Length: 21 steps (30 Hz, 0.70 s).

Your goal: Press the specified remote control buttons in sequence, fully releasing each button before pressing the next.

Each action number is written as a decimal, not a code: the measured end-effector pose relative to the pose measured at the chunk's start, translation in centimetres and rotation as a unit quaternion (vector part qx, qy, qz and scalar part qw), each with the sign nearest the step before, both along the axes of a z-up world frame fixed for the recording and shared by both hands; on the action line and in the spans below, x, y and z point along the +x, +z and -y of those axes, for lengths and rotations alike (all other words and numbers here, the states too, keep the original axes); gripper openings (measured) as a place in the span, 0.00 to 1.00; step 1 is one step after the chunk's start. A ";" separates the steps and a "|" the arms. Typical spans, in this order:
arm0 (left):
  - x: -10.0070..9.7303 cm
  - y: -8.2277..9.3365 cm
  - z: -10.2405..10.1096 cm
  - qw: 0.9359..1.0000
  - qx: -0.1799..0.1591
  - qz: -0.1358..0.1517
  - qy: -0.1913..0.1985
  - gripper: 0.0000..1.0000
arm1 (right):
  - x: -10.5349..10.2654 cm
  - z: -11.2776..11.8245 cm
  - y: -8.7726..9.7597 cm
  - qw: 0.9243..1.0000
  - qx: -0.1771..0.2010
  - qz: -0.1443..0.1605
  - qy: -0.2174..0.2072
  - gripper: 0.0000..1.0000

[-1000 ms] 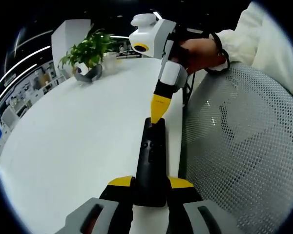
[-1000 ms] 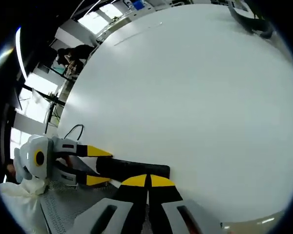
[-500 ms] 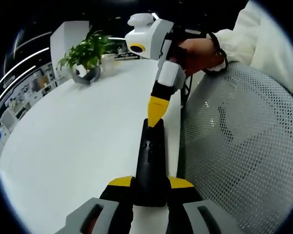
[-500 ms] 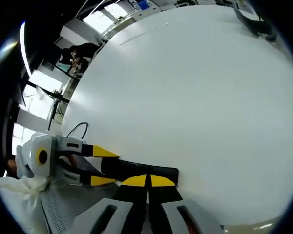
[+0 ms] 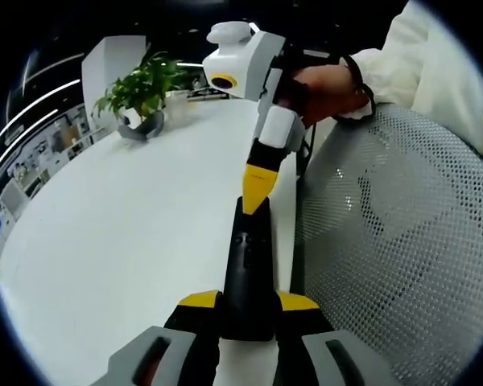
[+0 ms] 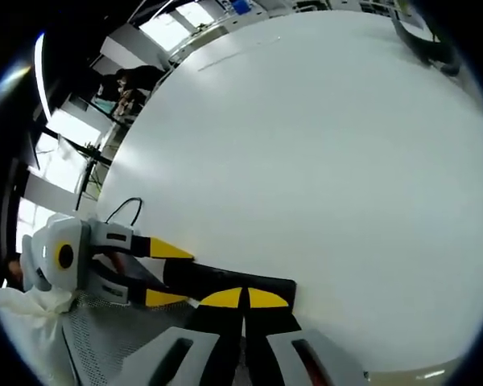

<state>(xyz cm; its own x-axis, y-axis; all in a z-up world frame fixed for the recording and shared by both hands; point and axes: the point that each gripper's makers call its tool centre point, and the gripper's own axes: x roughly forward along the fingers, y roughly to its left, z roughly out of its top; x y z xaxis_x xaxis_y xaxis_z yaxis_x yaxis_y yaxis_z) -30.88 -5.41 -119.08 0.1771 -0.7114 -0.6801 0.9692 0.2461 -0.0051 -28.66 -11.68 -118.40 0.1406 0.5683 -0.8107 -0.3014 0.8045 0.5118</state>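
Your white table (image 5: 129,217) spreads wide under both grippers, and a mesh-backed chair (image 5: 394,233) stands against its near edge, on the right of the left gripper view. A potted plant (image 5: 141,88) sits far off on the table top, with a grey curved object (image 5: 145,125) at its foot.

Your right hand (image 5: 326,84), coming out of a white sleeve (image 5: 435,56), holds the right gripper (image 5: 255,186) tilted steeply downward from above. Its yellow tips are drawn together into one narrow point. In the left gripper view that point sits at the far end of the black remote control (image 5: 248,273); you cannot tell from the pictures whether it presses a button or only hangs just over it. In the right gripper view the same closed tips (image 6: 244,298) meet at the remote's (image 6: 233,283) upper face.

Your left gripper (image 5: 247,301) lies low and nearly level along the table edge. Its yellow fingertips (image 5: 200,300) stand on either side of the remote's near end and clamp it. From the right gripper view, that left gripper (image 6: 165,273) comes in from the left, its two fingers held narrowly apart on the remote's end.
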 end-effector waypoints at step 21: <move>0.0 0.0 0.0 1.000 -0.003 0.001 0.000 0.25 | 0.2 0.0 0.0 1.000 0.005 -0.004 -0.005 0.00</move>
